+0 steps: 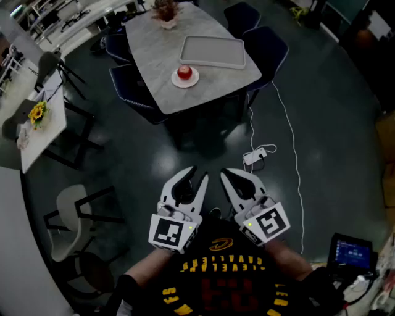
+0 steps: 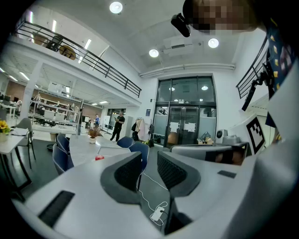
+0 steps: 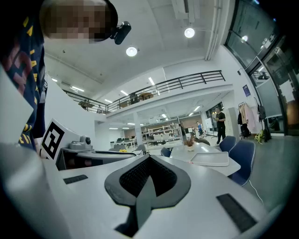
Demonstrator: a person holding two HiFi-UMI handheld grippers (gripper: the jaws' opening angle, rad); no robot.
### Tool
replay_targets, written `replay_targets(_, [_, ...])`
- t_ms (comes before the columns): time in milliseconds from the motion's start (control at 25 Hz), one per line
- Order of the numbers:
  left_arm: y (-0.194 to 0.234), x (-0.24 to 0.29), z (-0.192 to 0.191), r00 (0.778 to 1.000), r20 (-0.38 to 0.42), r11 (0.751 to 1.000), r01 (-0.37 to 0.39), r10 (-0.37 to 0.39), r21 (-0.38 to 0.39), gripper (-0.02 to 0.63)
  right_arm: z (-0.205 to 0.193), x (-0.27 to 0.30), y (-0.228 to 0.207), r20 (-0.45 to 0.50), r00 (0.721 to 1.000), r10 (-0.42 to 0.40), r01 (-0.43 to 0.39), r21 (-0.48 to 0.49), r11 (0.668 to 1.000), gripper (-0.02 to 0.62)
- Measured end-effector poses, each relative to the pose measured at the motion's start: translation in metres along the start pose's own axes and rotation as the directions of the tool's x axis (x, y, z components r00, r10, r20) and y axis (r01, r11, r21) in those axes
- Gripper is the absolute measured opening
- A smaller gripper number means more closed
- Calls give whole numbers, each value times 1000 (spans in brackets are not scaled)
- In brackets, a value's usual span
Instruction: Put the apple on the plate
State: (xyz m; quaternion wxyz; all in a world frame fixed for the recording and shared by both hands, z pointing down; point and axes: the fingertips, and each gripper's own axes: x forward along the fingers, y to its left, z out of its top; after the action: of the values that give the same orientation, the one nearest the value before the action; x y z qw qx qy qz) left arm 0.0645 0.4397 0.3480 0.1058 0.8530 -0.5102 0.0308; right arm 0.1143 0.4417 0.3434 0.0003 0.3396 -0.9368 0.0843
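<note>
**Both claws parked at the body, apple already on a plate across the room**

Left gripper (image 1: 199, 173): jaws stood apart with a clear gap and nothing between them; through the gap only floor and a white power strip (image 2: 157, 214) showed. Right gripper (image 1: 227, 174): jaws were closed tip to tip and held nothing.

Both were held close in front of the person's torso, side by side over the dark floor and well apart from any task object. That looked like a carry or rest pose, not a reach. The head view looked steeply down on them. The power strip's cable (image 1: 290, 154) trailed on the floor between them and the table.

Farther out stood the marble-top table (image 1: 154, 55) with dark blue chairs (image 1: 266, 46) tucked around it. The red apple (image 1: 184, 72) sat on a small white plate (image 1: 194, 81) near the table's near edge. An empty grey tray (image 1: 213, 51) lay just beside it, and a potted plant (image 1: 165, 13) stood at the far end. From the left gripper view the apple (image 2: 98, 158) was only a small red dot on the tabletop.

Judgement: if that plate was the target, the goal state was already met, which would explain the idle, empty claws. Otherwise the person had yet to walk over, as nothing was in reach.
</note>
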Motion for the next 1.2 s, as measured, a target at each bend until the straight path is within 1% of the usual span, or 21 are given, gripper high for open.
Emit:
replay_targets(120, [-1,-3,-3,1000,2,1000,25,-25,-8,109,0,3,2,0,1000,-4,4,7,1000,6])
replay_targets(200, [1,-5,-3,1000,3,1000,23,-23,-3,107,-3,5,3,-16,1000,-11,12,13,1000,6])
replay_targets(400, [9,-6,-1,1000,2,1000,16,-16,-9,107,-2,14,6,4,1000,5,-6,53,999,6])
replay_targets(600, [23,-4,0,1000,-3,1000,16,-16,-23,109,-7,28,2,-31,999,-20,22,62,998,6])
replay_targets(880, [54,12,1,1000,-12,999,27,-27,-27,108,-10,59,-9,-46,998,-36,39,61,997,6])
replay_targets(1200, [109,40,10,999,-23,998,34,-35,-44,107,-5,115,-27,-60,996,-58,62,61,996,6])
